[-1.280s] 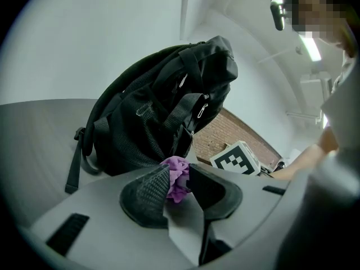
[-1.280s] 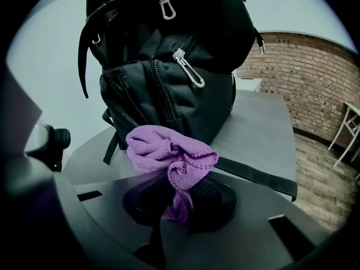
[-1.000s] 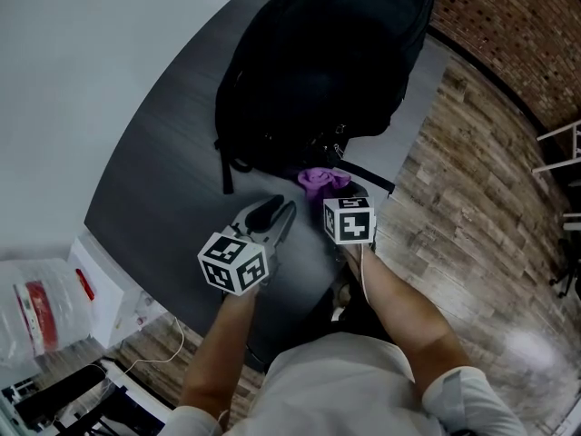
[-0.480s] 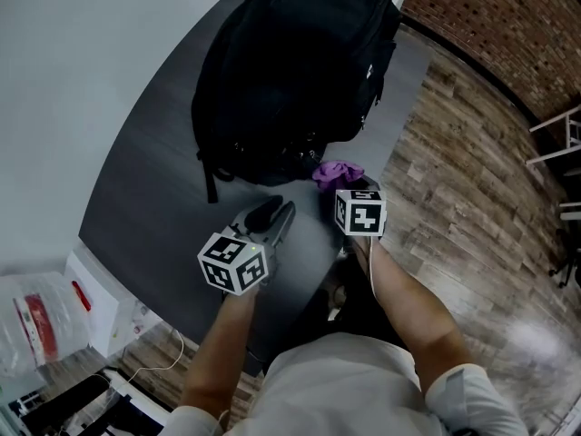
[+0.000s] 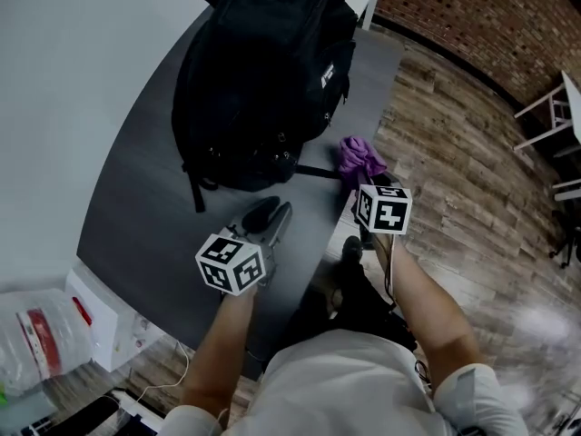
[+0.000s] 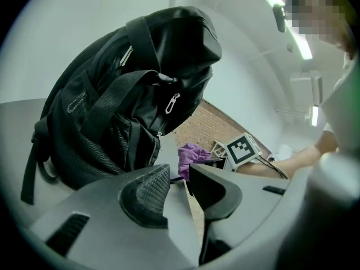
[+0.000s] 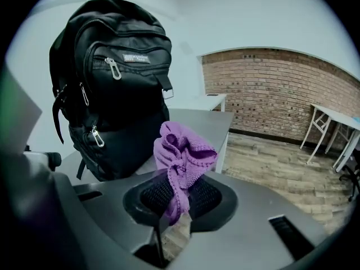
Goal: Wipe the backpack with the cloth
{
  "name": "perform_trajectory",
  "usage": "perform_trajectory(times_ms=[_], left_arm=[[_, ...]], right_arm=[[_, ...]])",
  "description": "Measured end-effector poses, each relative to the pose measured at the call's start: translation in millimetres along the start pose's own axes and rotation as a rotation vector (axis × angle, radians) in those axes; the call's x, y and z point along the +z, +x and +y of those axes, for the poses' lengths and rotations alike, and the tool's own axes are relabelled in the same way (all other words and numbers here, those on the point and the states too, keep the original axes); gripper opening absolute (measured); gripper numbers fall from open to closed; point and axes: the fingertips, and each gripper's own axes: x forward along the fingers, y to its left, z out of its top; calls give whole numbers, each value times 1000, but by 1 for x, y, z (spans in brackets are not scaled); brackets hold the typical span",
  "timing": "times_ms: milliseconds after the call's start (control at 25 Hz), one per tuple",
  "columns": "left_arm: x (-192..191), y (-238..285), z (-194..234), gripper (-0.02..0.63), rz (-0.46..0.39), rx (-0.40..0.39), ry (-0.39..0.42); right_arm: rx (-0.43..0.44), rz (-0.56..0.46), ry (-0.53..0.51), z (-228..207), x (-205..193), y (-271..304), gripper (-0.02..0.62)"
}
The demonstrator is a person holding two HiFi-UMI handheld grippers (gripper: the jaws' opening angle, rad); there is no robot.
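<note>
A black backpack (image 5: 263,71) lies on the dark grey table (image 5: 145,189); it also fills the left gripper view (image 6: 112,106) and the right gripper view (image 7: 118,77). My right gripper (image 5: 360,178) is shut on a crumpled purple cloth (image 5: 361,157), held at the table's right edge, just right of the backpack's lower end and apart from it. The cloth (image 7: 183,156) bunches above the pinched jaws (image 7: 179,198). My left gripper (image 5: 272,212) hovers over the table in front of the backpack, jaws a narrow gap apart with nothing between them (image 6: 179,176). The cloth (image 6: 191,153) shows beyond them.
Wooden floor (image 5: 454,180) runs along the table's right edge, with a brick wall (image 5: 472,16) behind it. White furniture legs (image 5: 545,116) stand far right. A white box and a plastic bag (image 5: 36,325) sit at lower left. A loose strap (image 5: 192,189) trails from the backpack.
My right gripper has carried the purple cloth rightward, away from the backpack's lower end to the table's edge. The left gripper has held its place.
</note>
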Motion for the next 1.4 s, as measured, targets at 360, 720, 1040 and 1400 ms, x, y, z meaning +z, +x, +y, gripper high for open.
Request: perform_trajectory(times_ms=[360,720,1040,1400], left_arm=[[3,3,-37,89,-3,-64,21],[15,17,-76,89,-22,-64,44],[27,87,-116,89,-85,29,-2],[43,159,-169,89,-150,153,-74]], right_arm=[[-16,-37,41,-40,-3,-52,80],[53,-62,-13,-77,18,-78,80],[208,-15,-150,-131,41,-65,80],[345,12,-256,-208,82,-47,80]])
